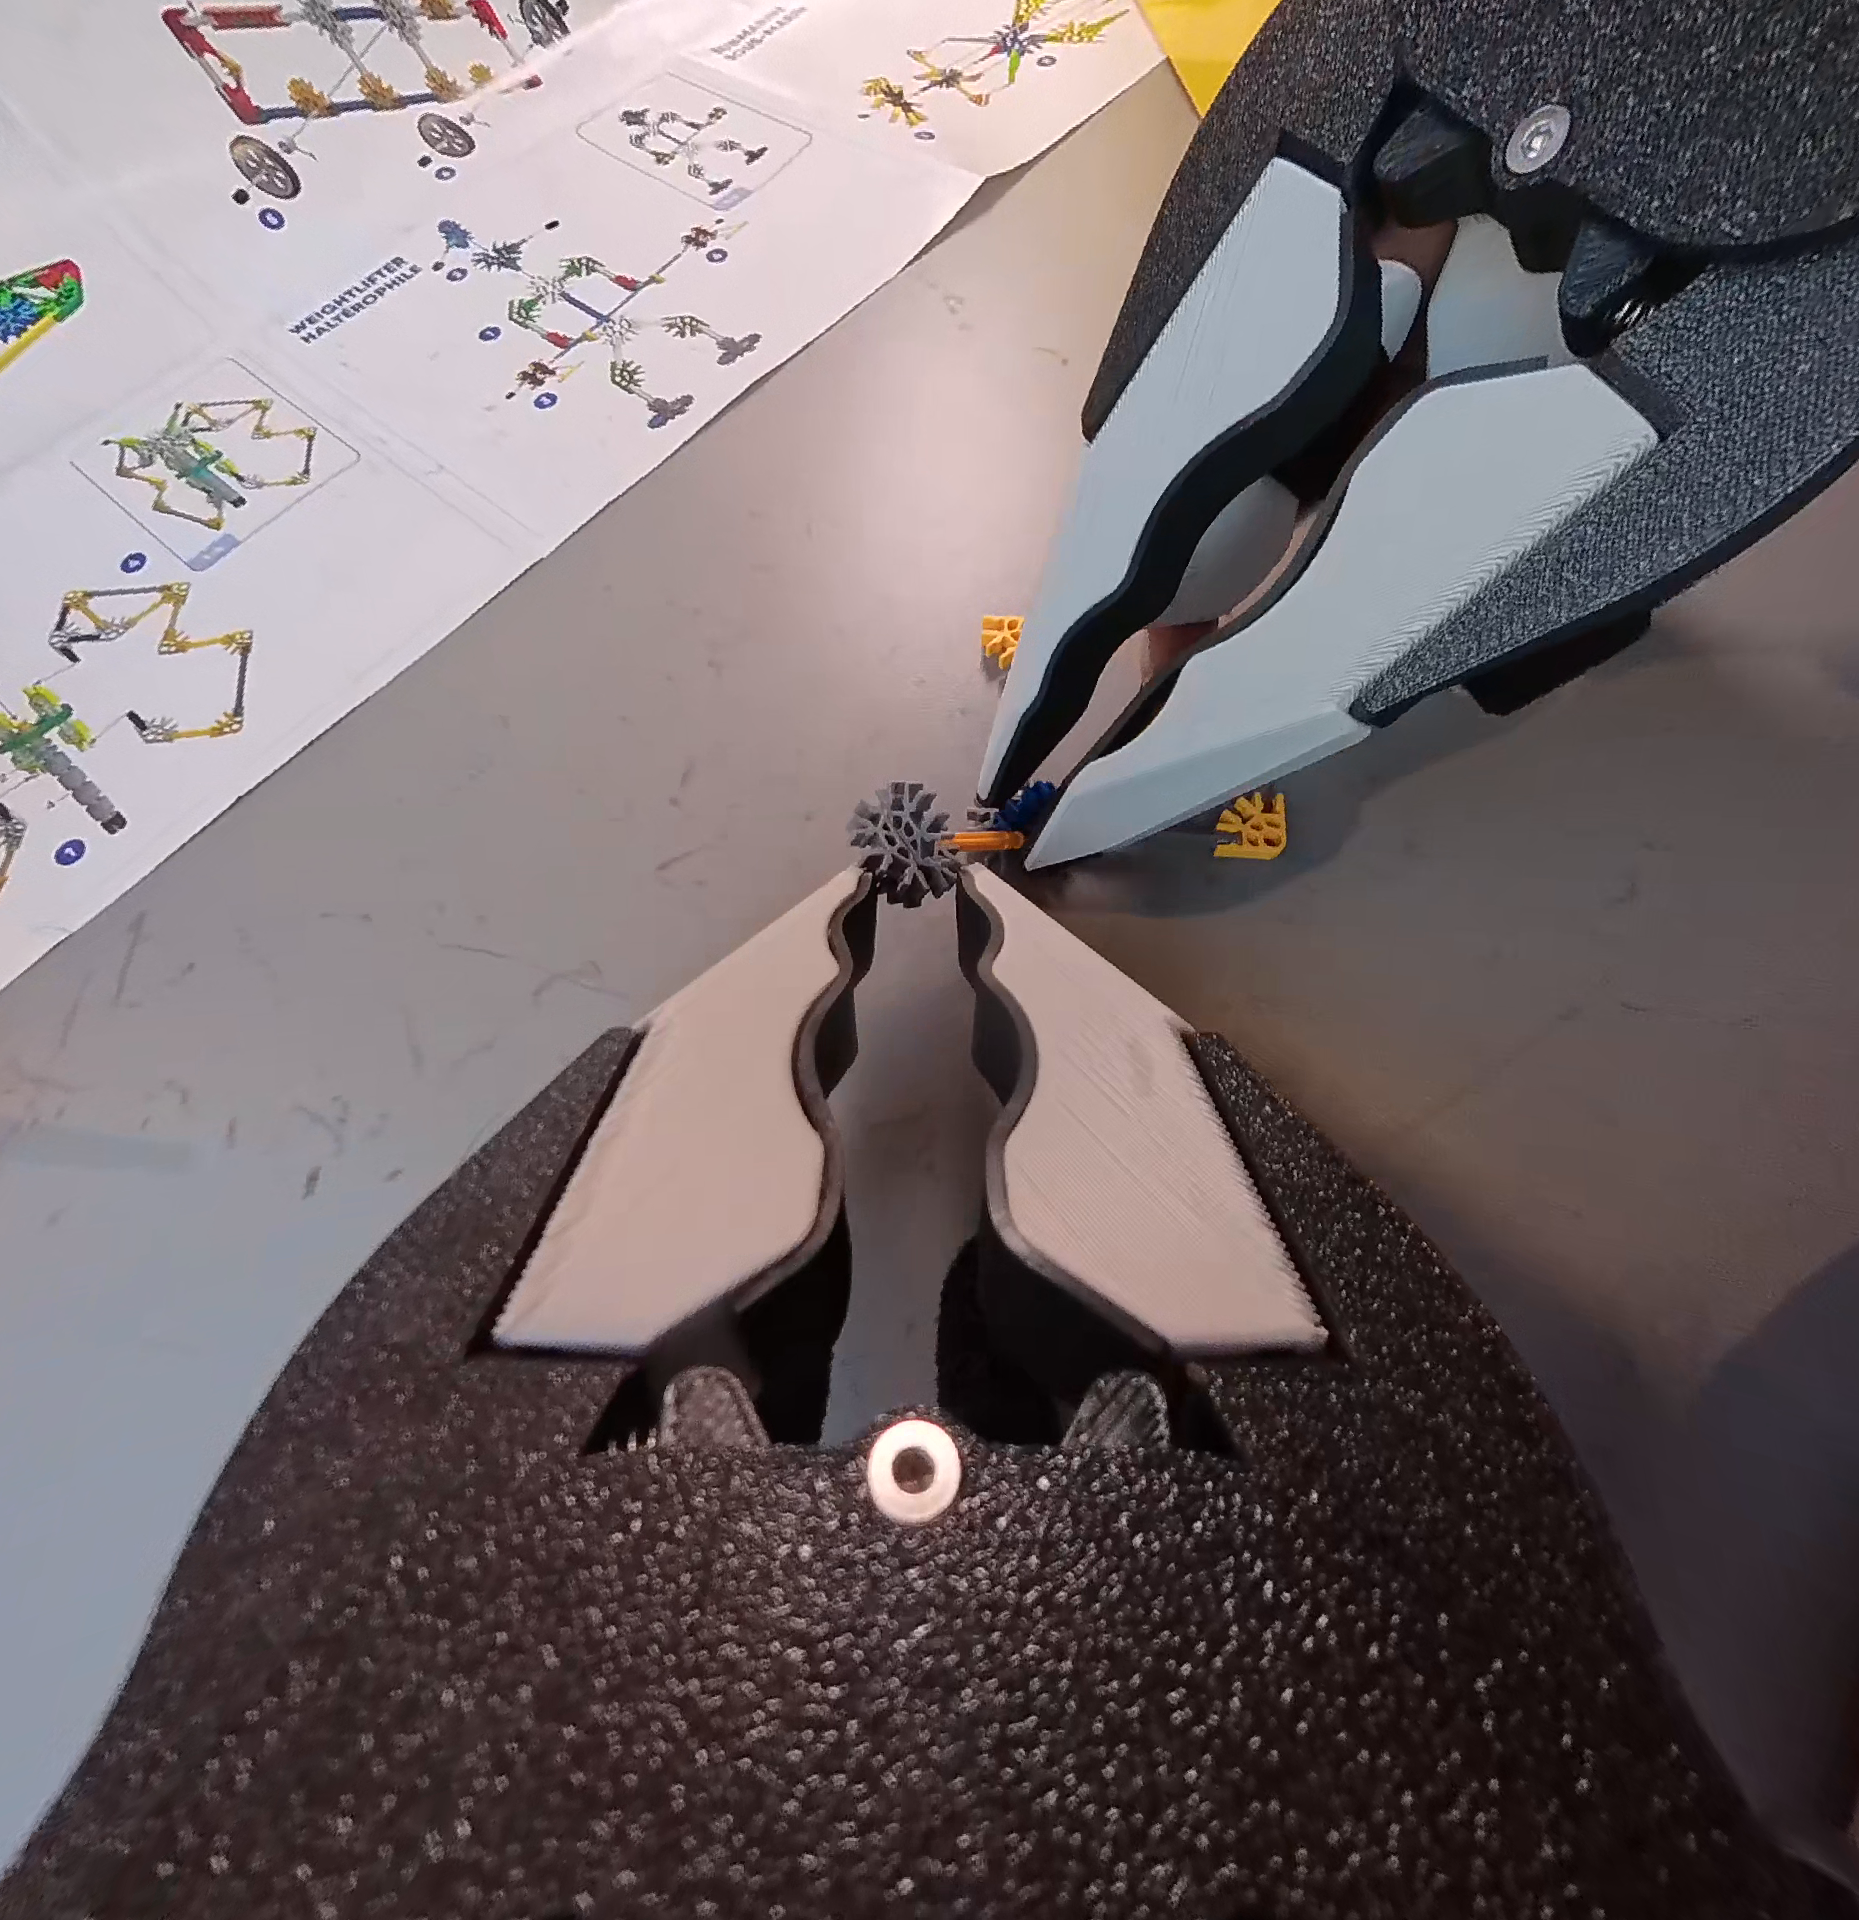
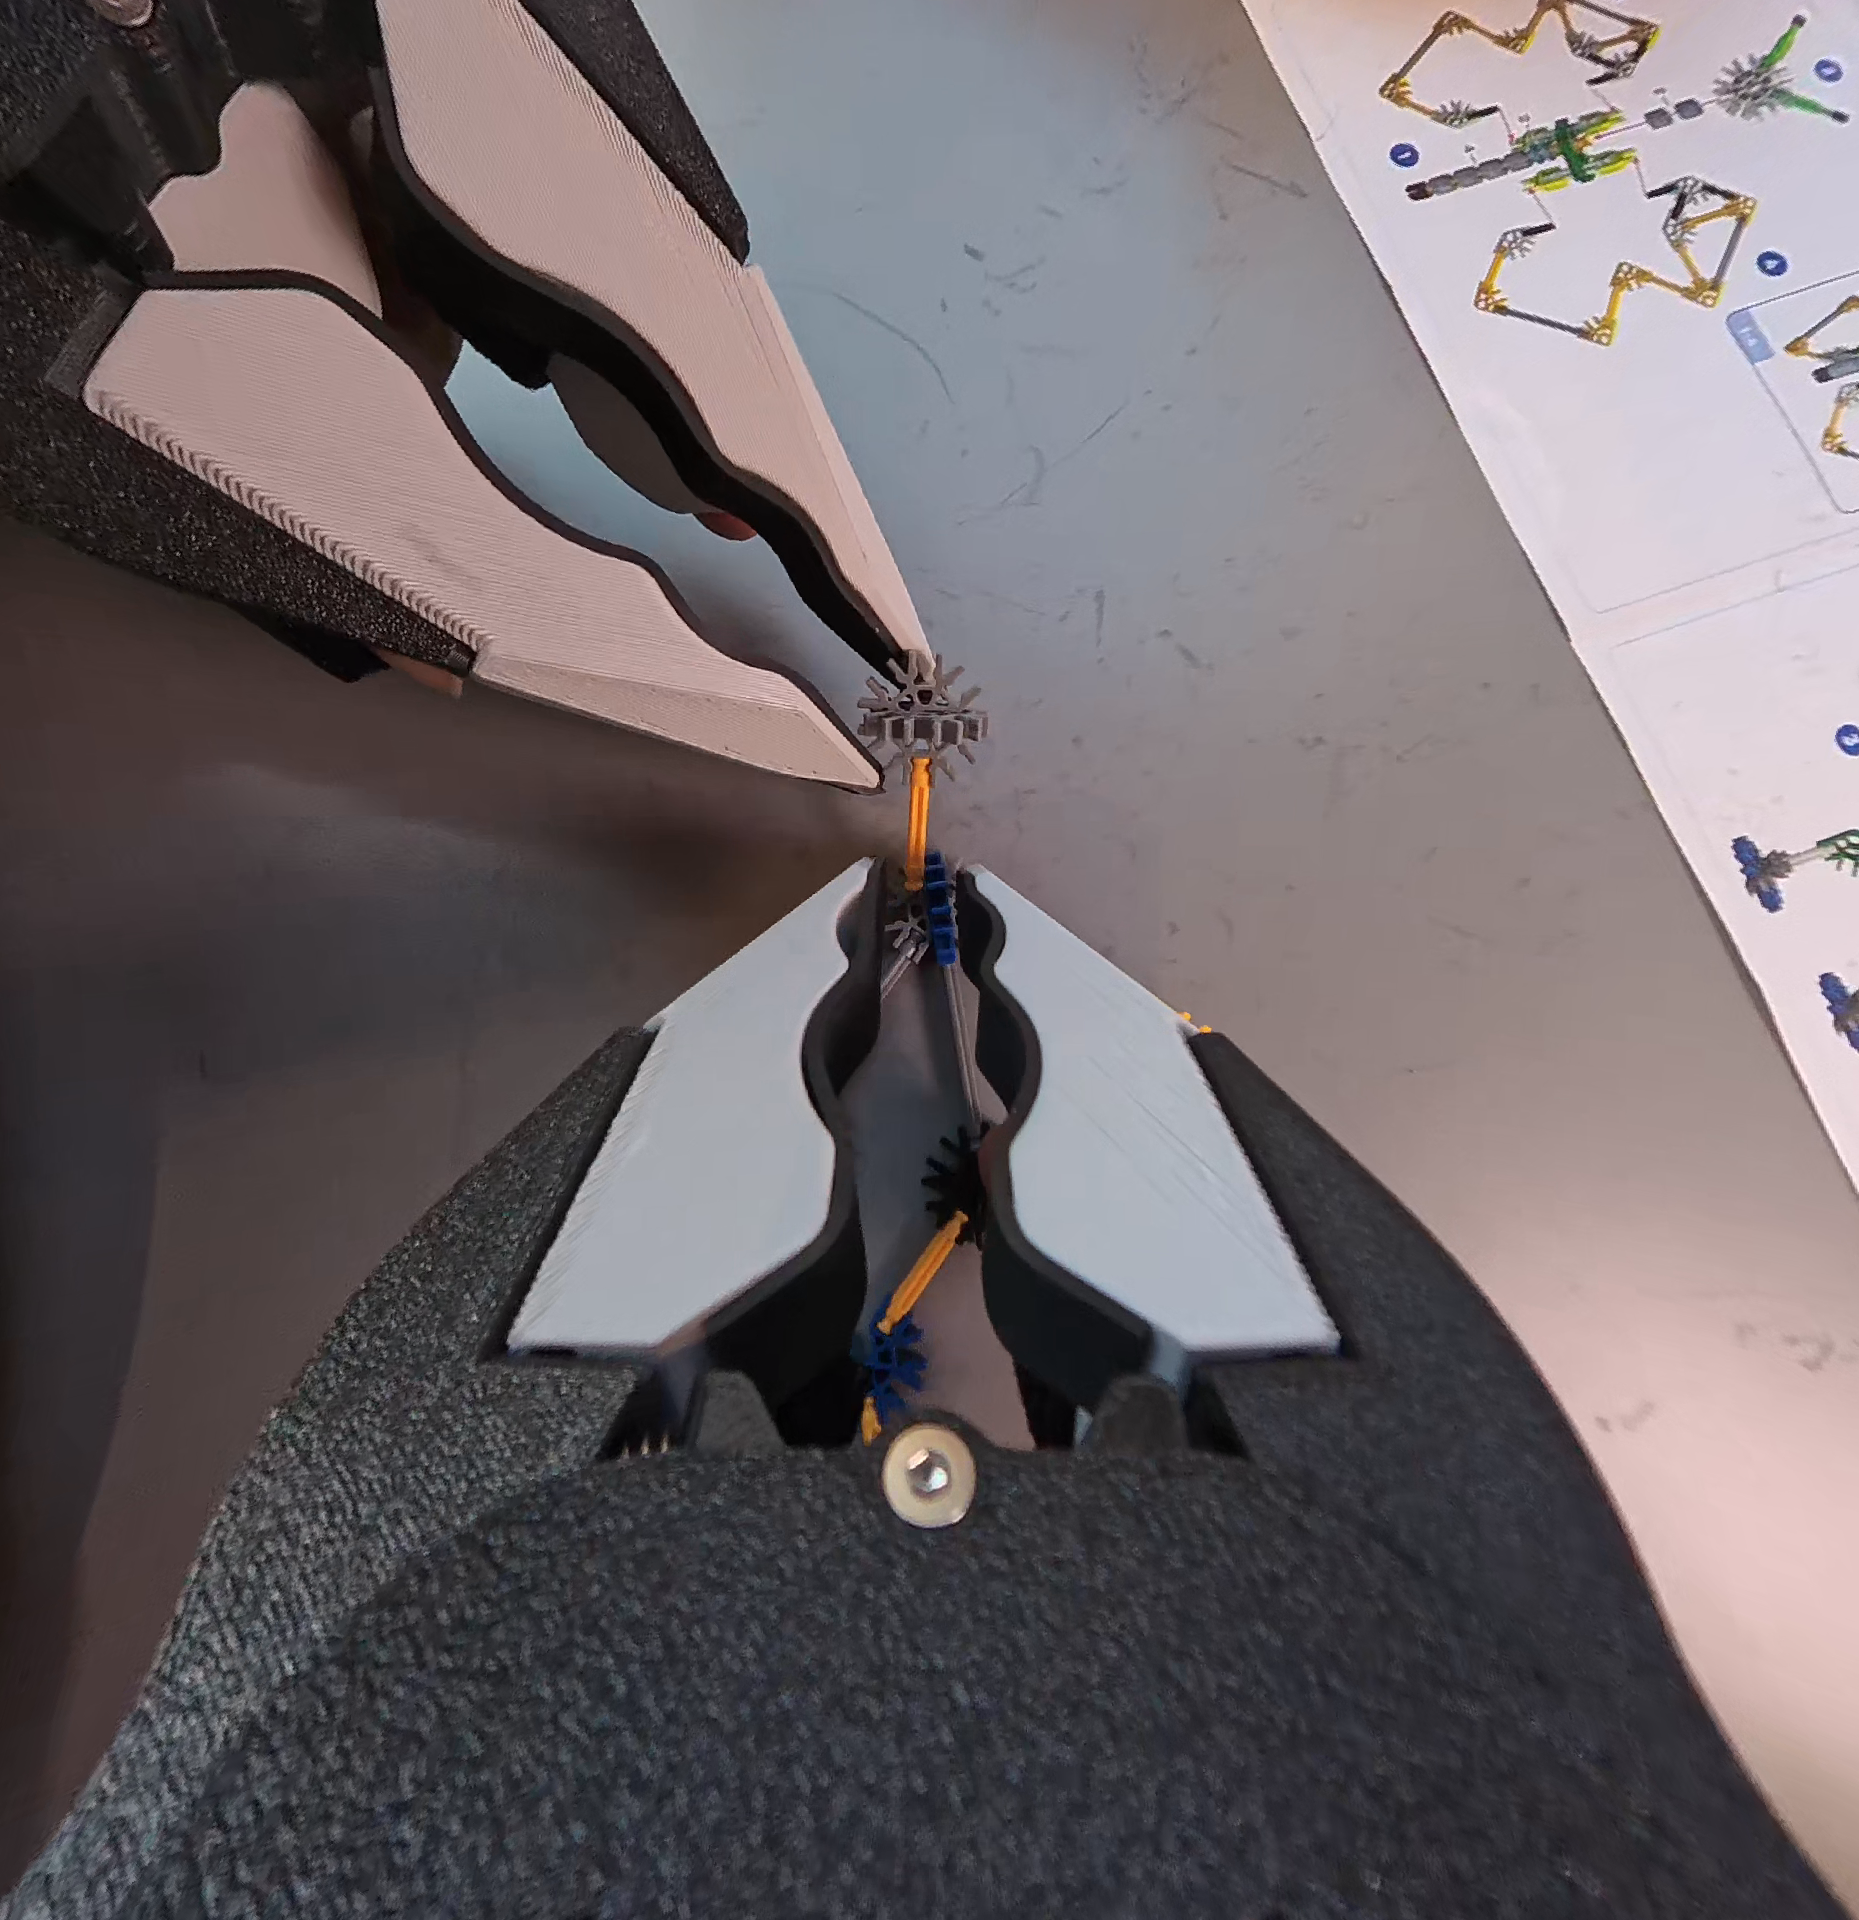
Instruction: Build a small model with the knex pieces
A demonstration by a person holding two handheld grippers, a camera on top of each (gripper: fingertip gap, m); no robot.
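My left gripper (image 1: 910, 881) is shut on a grey snowflake-shaped connector (image 1: 901, 840), gripped at its edges between the fingertips just above the grey table. A short orange rod (image 1: 975, 837) joins this connector to a blue connector (image 1: 1029, 802). My right gripper (image 1: 1008, 826) pinches that blue connector. In the right wrist view my right gripper (image 2: 917, 871) is shut on the blue connector (image 2: 937, 906). The orange rod (image 2: 918, 816) runs forward to the grey connector (image 2: 922, 715), which sits between the left gripper's tips (image 2: 892, 722). Behind the tips hang a black connector (image 2: 951, 1174), another orange rod and another blue connector (image 2: 889, 1351).
Two yellow connectors (image 1: 1003, 639) (image 1: 1255, 826) lie on the scratched grey table (image 1: 592, 779) beside the right gripper. A white illustrated instruction sheet (image 1: 385, 364) covers the table to the left; it also shows in the right wrist view (image 2: 1683, 468). A yellow object (image 1: 1205, 42) sits at the far edge. The tips of both grippers are at nearly the same place.
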